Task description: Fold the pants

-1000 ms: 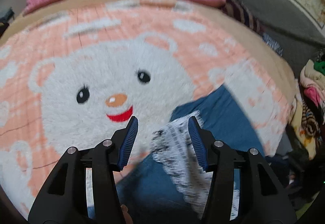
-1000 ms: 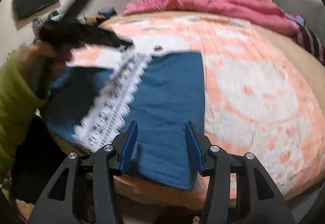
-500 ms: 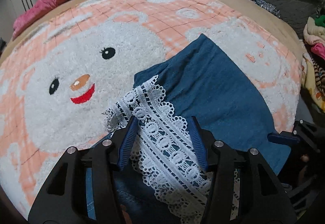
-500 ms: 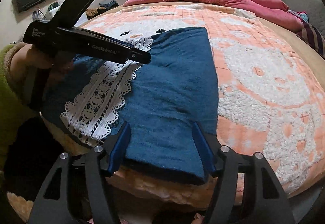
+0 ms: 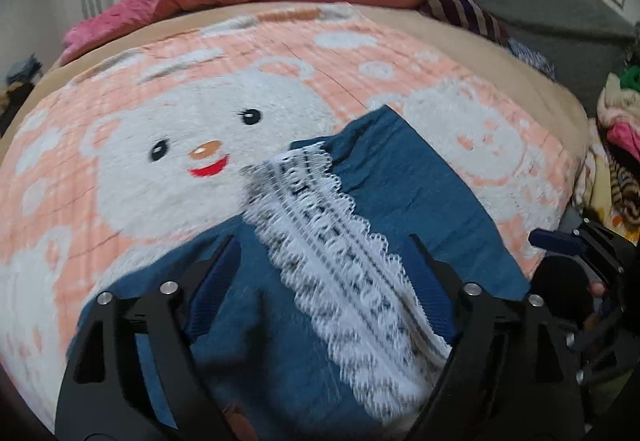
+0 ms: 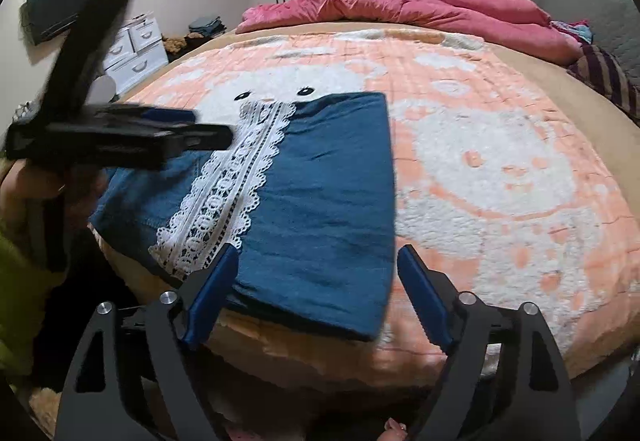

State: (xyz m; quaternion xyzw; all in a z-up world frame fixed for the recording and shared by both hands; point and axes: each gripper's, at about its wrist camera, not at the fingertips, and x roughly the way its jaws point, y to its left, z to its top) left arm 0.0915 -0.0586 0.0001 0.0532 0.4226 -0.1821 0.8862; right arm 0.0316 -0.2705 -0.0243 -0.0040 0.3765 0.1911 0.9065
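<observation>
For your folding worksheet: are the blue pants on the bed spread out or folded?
Folded: the blue pants lie flat as one compact rectangle near the blanket's edge, white lace trim on top.

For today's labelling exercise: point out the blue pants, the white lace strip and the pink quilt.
blue pants point(image 6: 328, 201), right wrist view, flat middle of the cloth.
white lace strip point(image 6: 232, 189), right wrist view, its mid-length.
pink quilt point(image 6: 380, 7), right wrist view, its bunched middle.
</observation>
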